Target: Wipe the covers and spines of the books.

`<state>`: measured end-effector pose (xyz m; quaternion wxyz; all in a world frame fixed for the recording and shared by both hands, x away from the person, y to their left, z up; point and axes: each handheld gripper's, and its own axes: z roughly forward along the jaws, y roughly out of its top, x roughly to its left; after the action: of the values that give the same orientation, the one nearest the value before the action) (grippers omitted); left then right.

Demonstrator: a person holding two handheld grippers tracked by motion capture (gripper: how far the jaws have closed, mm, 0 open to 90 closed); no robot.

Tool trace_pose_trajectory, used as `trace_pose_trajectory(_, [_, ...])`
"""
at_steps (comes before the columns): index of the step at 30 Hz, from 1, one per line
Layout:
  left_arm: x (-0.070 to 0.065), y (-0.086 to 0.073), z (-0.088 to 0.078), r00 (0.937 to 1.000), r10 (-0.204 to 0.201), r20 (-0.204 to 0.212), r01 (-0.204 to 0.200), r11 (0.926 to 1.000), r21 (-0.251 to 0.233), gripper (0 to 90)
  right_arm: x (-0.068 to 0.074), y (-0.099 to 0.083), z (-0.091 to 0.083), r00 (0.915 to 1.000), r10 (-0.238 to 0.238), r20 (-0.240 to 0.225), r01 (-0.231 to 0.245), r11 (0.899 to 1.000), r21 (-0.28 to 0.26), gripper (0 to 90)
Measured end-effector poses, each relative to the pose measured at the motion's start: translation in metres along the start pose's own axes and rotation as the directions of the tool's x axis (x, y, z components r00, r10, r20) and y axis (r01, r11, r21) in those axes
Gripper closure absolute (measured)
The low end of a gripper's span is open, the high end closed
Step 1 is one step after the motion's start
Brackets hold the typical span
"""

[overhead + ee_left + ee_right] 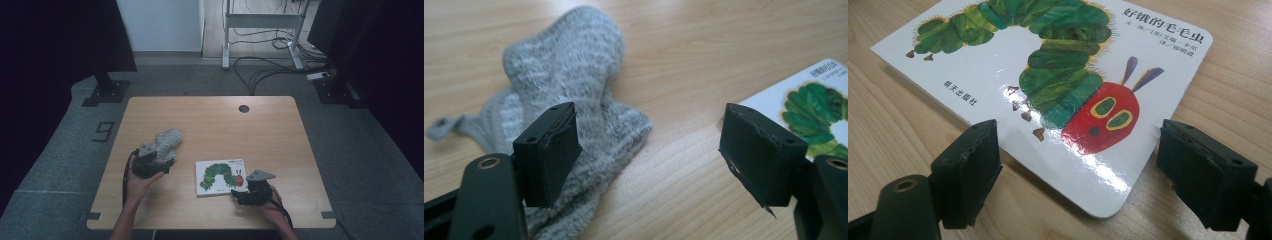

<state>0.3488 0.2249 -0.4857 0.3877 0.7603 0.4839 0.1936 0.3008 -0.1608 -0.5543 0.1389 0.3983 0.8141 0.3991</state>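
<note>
My left gripper (pixel 161 159) hangs over the near-left part of the wooden table (pixel 215 120), its jaws spread wide with nothing between the pads. In the left gripper view the grey sock (pixel 574 115) lies crumpled on the wood beyond and partly beneath the left-hand jaw, its toe end bulging up toward twelve o'clock and a thin loop trailing off at nine o'clock; neither pad presses on the fabric. My right gripper (pixel 241 196) sits low at the near edge of the table, at about five o'clock from the sock, and its jaws also stand wide apart and hold nothing. In the right gripper view the caterpillar picture book (pixel 1048 95) lies flat on the wood, its rounded near corner reaching down between my two jaws without touching either. From above, the book lies at three to four o'clock of the sock, well apart from it.
</note>
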Motion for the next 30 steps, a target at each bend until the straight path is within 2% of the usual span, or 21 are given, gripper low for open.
trace_pose_trajectory(3, [0.002, 0.004, -0.006, 0.9999, -0.005, -0.012, 0.005, 0.9997, -0.022, 24.7, 0.000, 0.000, 0.000, 1.0000, 0.000, 0.001, 0.000, 1.000, 0.000, 17.1])
trace_pose_trajectory(4, [0.004, 0.008, -0.007, 0.9996, 0.004, -0.027, -0.005, 0.9997, -0.024, 24.7, 0.000, 0.000, 0.000, 1.0000, -0.001, 0.002, 0.001, 1.000, 0.000, 17.1])
trace_pose_trajectory(7, [0.006, 0.014, -0.003, 0.9992, 0.018, -0.037, -0.019, 0.9998, -0.008, 24.9, 0.000, 0.000, 0.000, 1.0000, 0.000, 0.001, 0.000, 1.000, 0.001, 17.1])
trace_pose_trajectory(8, [0.007, 0.017, 0.000, 0.9989, 0.025, -0.039, -0.025, 0.9997, 0.000, 24.9, 0.000, 0.000, 0.000, 1.0000, 0.000, 0.001, 0.000, 1.000, 0.001, 17.1])
trace_pose_trajectory(13, [0.018, 0.026, 0.022, 0.9984, 0.007, -0.057, -0.005, 0.9992, 0.039, 26.0, 0.000, 0.000, 0.000, 1.0000, -0.001, 0.001, 0.001, 1.000, 0.001, 17.0])
trace_pose_trajectory(19, [0.028, 0.026, 0.044, 0.9966, -0.015, -0.081, 0.021, 0.9970, 0.074, 29.5, 0.000, 0.000, 0.000, 1.0000, -0.004, 0.003, 0.004, 1.000, 0.002, 17.0])
trace_pose_trajectory(21, [0.029, 0.026, 0.048, 0.9967, -0.007, -0.081, 0.015, 0.9959, 0.089, 30.7, 0.001, 0.000, 0.000, 1.0000, -0.006, 0.005, 0.006, 1.000, 0.002, 17.0])
trace_pose_trajectory(24, [0.032, 0.022, 0.063, 0.9960, -0.011, -0.088, 0.023, 0.9904, 0.136, 32.6, 0.001, 0.000, 0.000, 1.0000, -0.007, 0.005, 0.007, 1.000, 0.003, 17.1])
trace_pose_trajectory(26, [0.034, 0.019, 0.073, 0.9951, -0.022, -0.096, 0.038, 0.9859, 0.163, 37.3, 0.001, 0.000, 0.000, 1.0000, -0.006, 0.006, 0.006, 1.000, 0.002, 17.3])
trace_pose_trajectory(30, [0.037, 0.015, 0.080, 0.9940, -0.048, -0.098, 0.064, 0.9826, 0.174, 45.6, 0.002, -0.001, 0.000, 0.9999, -0.008, 0.009, 0.008, 1.000, 0.003, 17.7])
